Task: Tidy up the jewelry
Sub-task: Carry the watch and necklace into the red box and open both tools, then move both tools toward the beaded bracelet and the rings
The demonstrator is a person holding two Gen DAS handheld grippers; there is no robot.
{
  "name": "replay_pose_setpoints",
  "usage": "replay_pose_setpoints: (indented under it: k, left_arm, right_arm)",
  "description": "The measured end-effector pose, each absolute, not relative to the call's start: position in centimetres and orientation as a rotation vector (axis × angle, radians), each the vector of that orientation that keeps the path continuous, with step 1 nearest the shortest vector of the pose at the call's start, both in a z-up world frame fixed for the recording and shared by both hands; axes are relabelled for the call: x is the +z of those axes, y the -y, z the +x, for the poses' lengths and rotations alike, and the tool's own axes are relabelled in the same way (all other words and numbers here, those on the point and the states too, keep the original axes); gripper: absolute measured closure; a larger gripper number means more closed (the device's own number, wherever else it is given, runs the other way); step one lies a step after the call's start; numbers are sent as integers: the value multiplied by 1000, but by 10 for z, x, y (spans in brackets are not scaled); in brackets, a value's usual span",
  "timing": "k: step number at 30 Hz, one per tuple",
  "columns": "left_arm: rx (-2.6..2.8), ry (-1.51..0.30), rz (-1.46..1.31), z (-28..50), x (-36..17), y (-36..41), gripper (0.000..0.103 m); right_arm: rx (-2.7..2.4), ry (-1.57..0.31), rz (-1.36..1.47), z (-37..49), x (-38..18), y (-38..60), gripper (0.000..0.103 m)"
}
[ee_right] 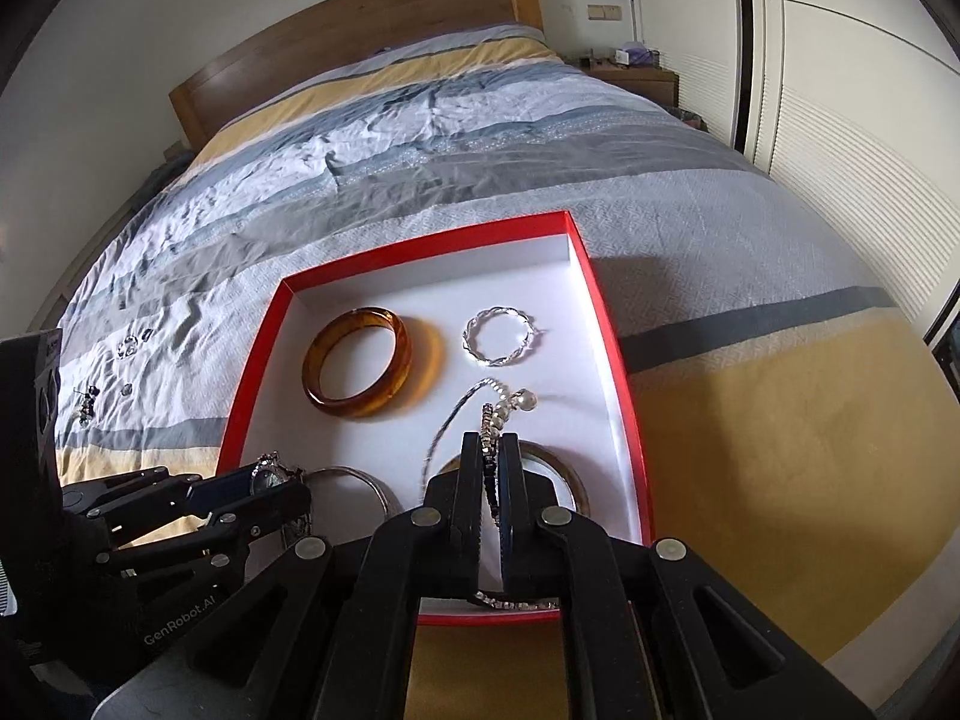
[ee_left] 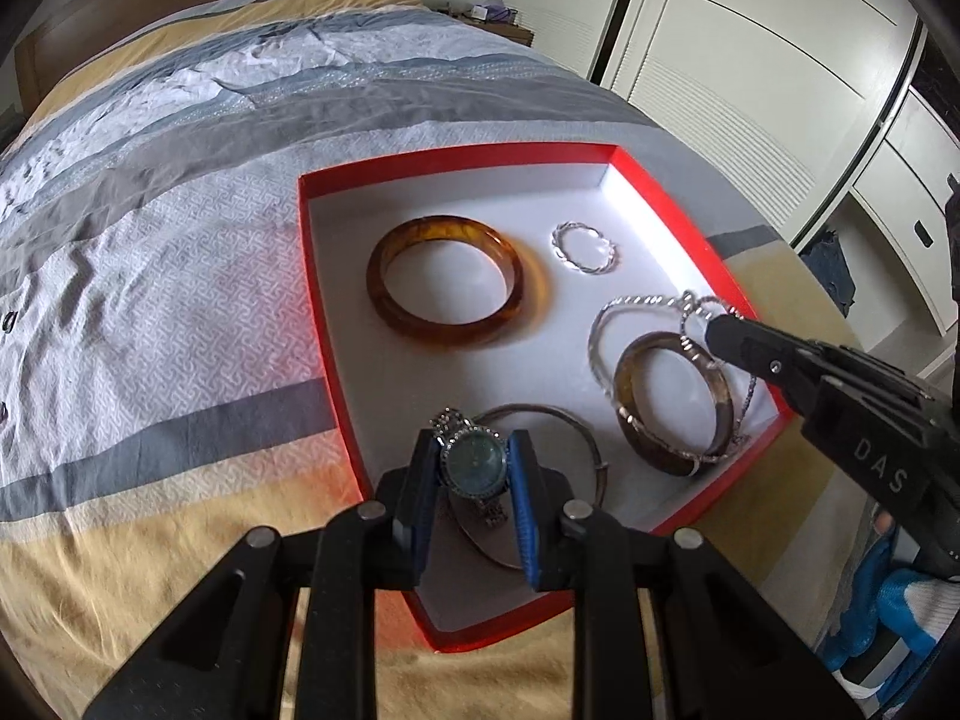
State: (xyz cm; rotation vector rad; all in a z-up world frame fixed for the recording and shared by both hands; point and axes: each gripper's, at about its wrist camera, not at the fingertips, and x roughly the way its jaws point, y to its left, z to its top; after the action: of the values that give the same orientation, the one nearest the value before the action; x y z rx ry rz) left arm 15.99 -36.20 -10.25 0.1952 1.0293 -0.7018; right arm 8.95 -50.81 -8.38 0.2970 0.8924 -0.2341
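Blue pads: the left gripper (ee_left: pixel 474 468) carries blue inner pads, clamped on the case of a watch (ee_left: pixel 475 461) with a teal dial and stone-set bezel.
Watch position: held over the near part of the red box (ee_left: pixel 312 276); its metal band hangs down between the fingers.
Right gripper: the right gripper (ee_right: pixel 491 456) is closed on a beaded bracelet (ee_right: pixel 491 420), pinched edge-on between the narrow-set fingers.
Bracelet position: over the right near part of the box; its pale beads project past the fingertips, and a further length of it shows below the fingers by the near wall.
Below right gripper: a brown bangle (ee_left: pixel 672 402) lies flat on the box floor, with a thin silver chain (ee_left: pixel 636 306) draped across it.
Below left gripper: a thin silver bangle (ee_left: pixel 540 420) lies flat, partly hidden by the watch.
Far box area: an amber bangle (ee_left: pixel 447 282) lies left; a twisted silver bracelet (ee_left: pixel 585 247) lies right, apart from it.
Box interior: white floor, red walls and rim.
Support: the box rests on a bed (ee_left: pixel 180 180) with a grey, white and yellow striped cover.
Loose items: small jewelry pieces (ee_right: pixel 108 378) lie on the cover left of the box; type cannot be determined.
Background: wooden headboard (ee_right: pixel 360 30) and white wardrobe doors (ee_left: pixel 750 60).
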Motion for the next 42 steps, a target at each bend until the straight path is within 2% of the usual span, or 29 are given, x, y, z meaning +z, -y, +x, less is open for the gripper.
replay_pose_setpoints:
  k: [4,6,9,12,20,24,34,42]
  left_arm:
    - [-705,-1037,183,161,-101,361,81]
    - [-710,-1037,180,160,-98,360,81]
    - [-729,-1026,171,156,-87,358,80]
    - [-737,-1002,165,152,-70,354,74]
    - [-717,-917,128,133,-6,318,73]
    - [-688,-853,114,118,32,288,72]
    - [-601,-721,114,76,95,193,66]
    - [-485,-690,69,80,102,102,65]
  right_arm:
    - [-256,-897,305,83,-86,512,96]
    - [-266,-896,303,80,-84,513,88]
    - [-282,-889,303,73,-78,514,83]
    - [-297,-873,300,65,-65,513,80]
    - [-306,-777,280,40,-1,493,77]
    - [-290,-722,270,24,36,470,69]
    - [-177,-623,233,-8,109,380,68]
    - [-84,-584,185,-12,137,308,67]
